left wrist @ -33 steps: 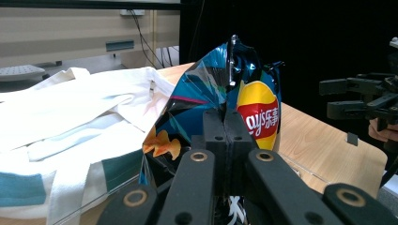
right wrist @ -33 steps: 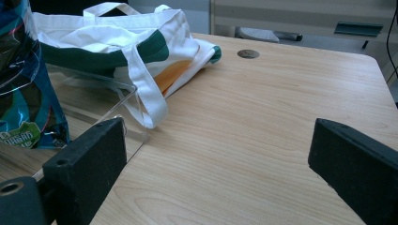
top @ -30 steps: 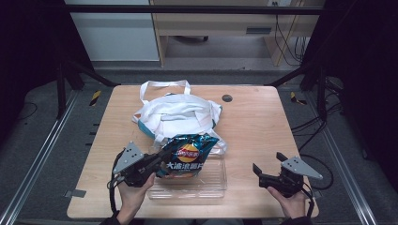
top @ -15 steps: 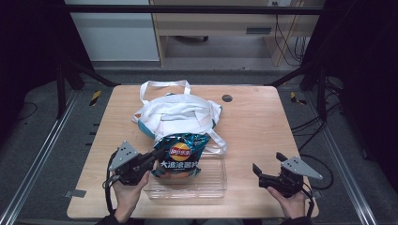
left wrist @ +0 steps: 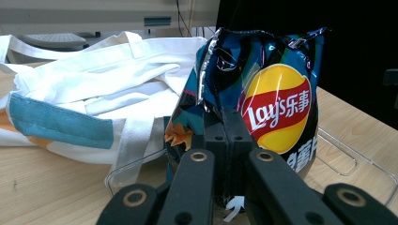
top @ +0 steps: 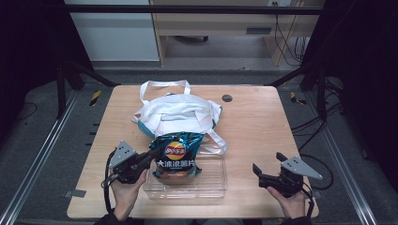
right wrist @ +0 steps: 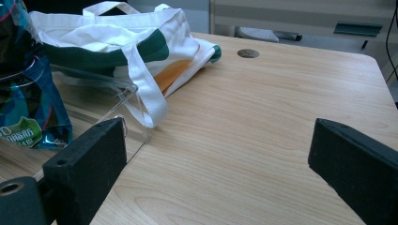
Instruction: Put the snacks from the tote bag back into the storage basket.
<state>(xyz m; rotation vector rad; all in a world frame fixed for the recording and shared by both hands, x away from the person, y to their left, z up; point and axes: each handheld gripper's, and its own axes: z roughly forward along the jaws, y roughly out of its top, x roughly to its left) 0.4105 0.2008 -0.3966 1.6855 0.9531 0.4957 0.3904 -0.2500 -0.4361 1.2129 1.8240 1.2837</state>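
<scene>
in the high view, the left hand-held gripper (top: 149, 158) was seen clamped on the left edge of a blue crisp bag (top: 177, 156), which was held upright over a clear plastic tray (top: 211, 185) at the near side of the worktop (top: 263, 126). the tray's far edge was overlapped by a strap of the white tote bag (top: 176, 112), which was laid behind it. in the left gripper view, the jaws were shown pressed together on the bag's foil seam, and the red and yellow logo (left wrist: 277, 105) could be read, a detail too small from above. the right hand-held gripper (top: 263, 174) was held wide apart with nothing between its jaws, well to the right of the tray. in the right gripper view, a small dark round disc (right wrist: 248, 53) in the worktop and the tote's green and orange panels (right wrist: 155, 51) were made out.
</scene>
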